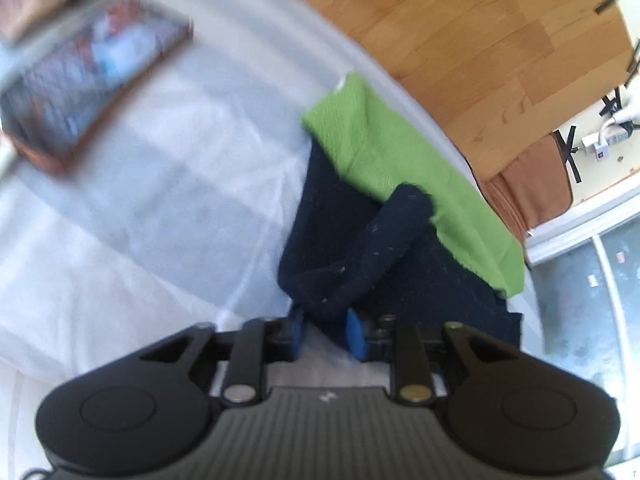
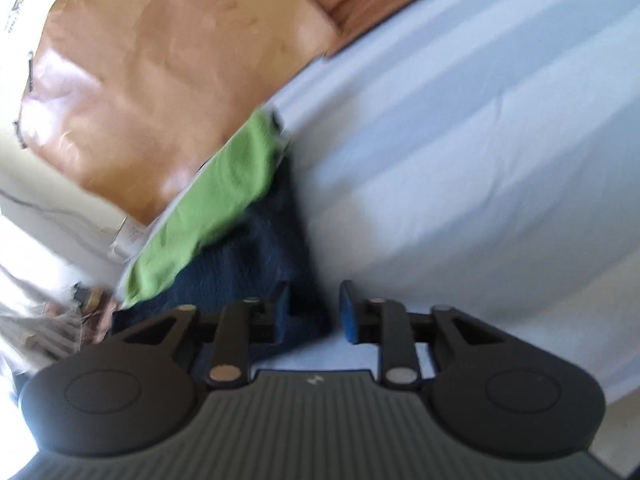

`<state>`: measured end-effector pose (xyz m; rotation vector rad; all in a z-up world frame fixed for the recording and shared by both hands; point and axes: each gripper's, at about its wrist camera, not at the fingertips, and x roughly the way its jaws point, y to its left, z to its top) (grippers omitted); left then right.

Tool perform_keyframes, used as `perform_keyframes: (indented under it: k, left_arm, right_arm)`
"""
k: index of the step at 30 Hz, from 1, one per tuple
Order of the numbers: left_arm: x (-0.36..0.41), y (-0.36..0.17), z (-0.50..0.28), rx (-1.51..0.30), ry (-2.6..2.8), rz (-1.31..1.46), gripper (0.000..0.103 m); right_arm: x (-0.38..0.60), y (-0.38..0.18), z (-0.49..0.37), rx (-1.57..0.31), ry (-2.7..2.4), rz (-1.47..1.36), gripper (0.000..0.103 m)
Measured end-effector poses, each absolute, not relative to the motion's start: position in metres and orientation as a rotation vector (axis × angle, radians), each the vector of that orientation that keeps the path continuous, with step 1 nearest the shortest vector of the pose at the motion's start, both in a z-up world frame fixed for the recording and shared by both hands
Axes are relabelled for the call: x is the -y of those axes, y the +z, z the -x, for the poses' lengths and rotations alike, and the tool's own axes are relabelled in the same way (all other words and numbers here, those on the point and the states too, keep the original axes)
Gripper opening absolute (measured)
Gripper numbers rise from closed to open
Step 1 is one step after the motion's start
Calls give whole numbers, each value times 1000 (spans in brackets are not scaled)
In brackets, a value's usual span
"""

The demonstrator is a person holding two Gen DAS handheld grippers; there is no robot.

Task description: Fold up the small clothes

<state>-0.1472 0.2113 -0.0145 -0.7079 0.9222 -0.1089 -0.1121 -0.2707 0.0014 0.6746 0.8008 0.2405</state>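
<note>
**Navy garment bunched at my left gripper**

Navy garment is lying on the white sheet near the bed's edge, with a green cloth resting over its far side. One rolled navy fold is running up across the green cloth, and its near end is sitting between the blue pads of my left gripper – the jaws are standing narrow around it, but I cannot tell whether they are pinching. My right gripper is hanging released, its left pad against the garment's near corner, its right pad over bare sheet. Beyond the bed edge, wooden floor is showing – and a blurred patterned object is lying on the sheet, well apart.
</note>
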Motion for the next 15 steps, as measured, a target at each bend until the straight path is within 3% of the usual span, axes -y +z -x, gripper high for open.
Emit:
perform_keyframes:
  k: [6,13,14,15]
  left_arm:
    - [-206,28,155,-739,-137,585,31]
    - [-159,37,122,-725,-242,449,31]
    - [-150,37,119,-723,-223,405,33]
    - [-146,36,116,-718,-198,359,42]
  right_arm:
    - [260,37,110,-630,300,-510,44]
    - [224,34,85,-659,418,-435,44]
    - [223,34,85,-654,416,-422,44]
    - [225,35,86,-646,413,-411,44]
